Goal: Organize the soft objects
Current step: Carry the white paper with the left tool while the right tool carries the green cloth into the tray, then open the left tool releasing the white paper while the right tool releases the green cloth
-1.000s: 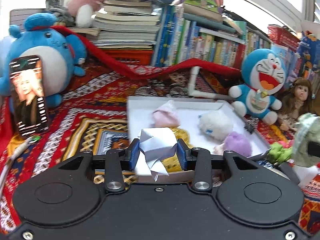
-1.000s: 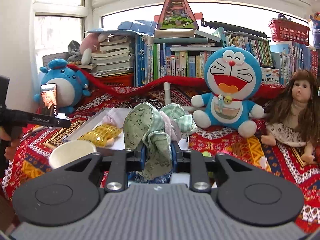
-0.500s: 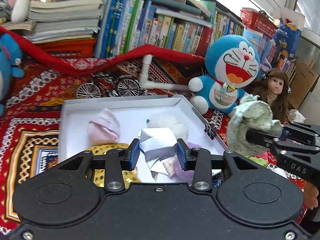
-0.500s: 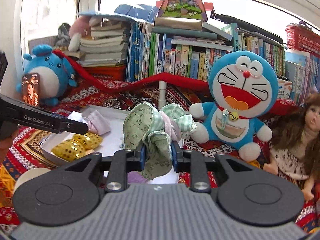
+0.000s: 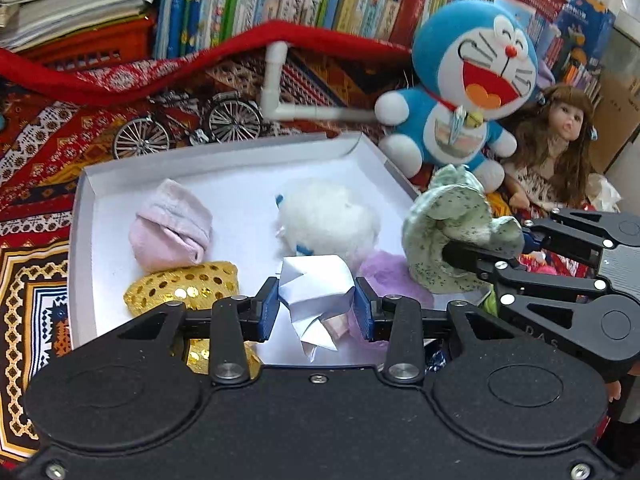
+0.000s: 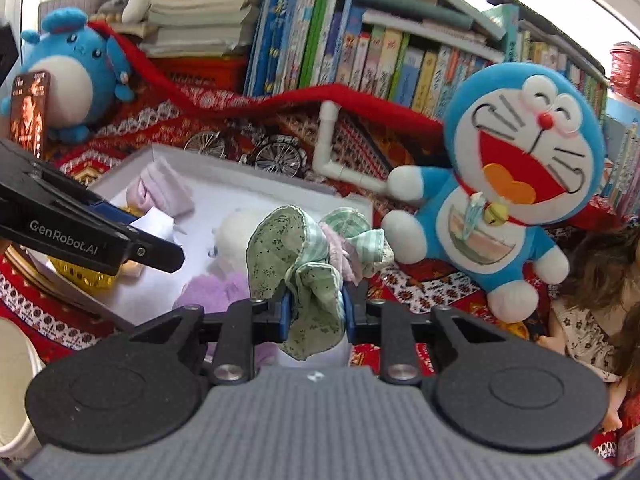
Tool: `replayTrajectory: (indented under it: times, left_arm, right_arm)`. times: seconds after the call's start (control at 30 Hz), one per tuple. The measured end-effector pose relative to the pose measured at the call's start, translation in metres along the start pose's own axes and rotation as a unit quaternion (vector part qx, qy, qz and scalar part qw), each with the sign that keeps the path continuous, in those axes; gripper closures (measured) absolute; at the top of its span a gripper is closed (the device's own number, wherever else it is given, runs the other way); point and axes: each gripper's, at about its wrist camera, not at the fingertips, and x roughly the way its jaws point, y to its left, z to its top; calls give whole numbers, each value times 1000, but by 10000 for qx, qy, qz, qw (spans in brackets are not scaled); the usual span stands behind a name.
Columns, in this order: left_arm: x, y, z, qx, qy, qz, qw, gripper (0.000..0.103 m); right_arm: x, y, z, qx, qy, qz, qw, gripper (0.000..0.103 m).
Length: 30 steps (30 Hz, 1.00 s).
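My left gripper (image 5: 316, 306) is shut on a crumpled white paper wad (image 5: 316, 284), held over the near part of the white tray (image 5: 224, 156). My right gripper (image 6: 314, 312) is shut on a green patterned cloth bundle (image 6: 296, 264); the same bundle (image 5: 444, 232) shows at the tray's right edge in the left wrist view. In the tray lie a pink folded cloth (image 5: 172, 228), a white fluffy toy (image 5: 328, 220), a purple fluffy ball (image 5: 392, 276) and a gold sequin pouch (image 5: 180, 286).
A blue cat plush (image 6: 516, 176) and a long-haired doll (image 5: 560, 140) sit right of the tray. A blue round plush (image 6: 76, 76) with a phone (image 6: 28, 112) stands far left. Model bicycles (image 5: 180, 128), a white pipe (image 5: 280, 92) and books line the back. A white bowl (image 6: 12, 376) sits near left.
Both grippers have swung toward the tray and tilted down, each still holding its load. The tray and the blue cat plush now look nearer, and the green bundle reaches the tray's right edge.
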Motion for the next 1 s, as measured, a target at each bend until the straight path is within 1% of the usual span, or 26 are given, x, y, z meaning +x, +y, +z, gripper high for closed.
replayTrajectory:
  times: [0.2,0.57,0.77,0.83,0.97,1.0]
  left_arm:
    - [9,1,-4,59,159,23,9999,66]
    - [17,16,-8,-121,276,129,9995,66]
    - [20,20,-9,-174,296,107,9994,65]
    - [20,19,-9,-190,294,99,9993,65]
    - [20,18,-8,-188,297,105,9993,65]
    - [20,18,-8,-177,302,109,9993,64]
  right_arm:
    - [8,5,-1,11,121,194,9997,73]
    - [26,-4,3,666,275,707,9949,73]
    - [34,-8,2,864,352,799,9924,71]
    - [36,-11,1,966,385,852,9909,68]
    - [37,-17,-2,1140,413,909,9885,66]
    - [37,-18,-2,1161,408,900,9883,61]
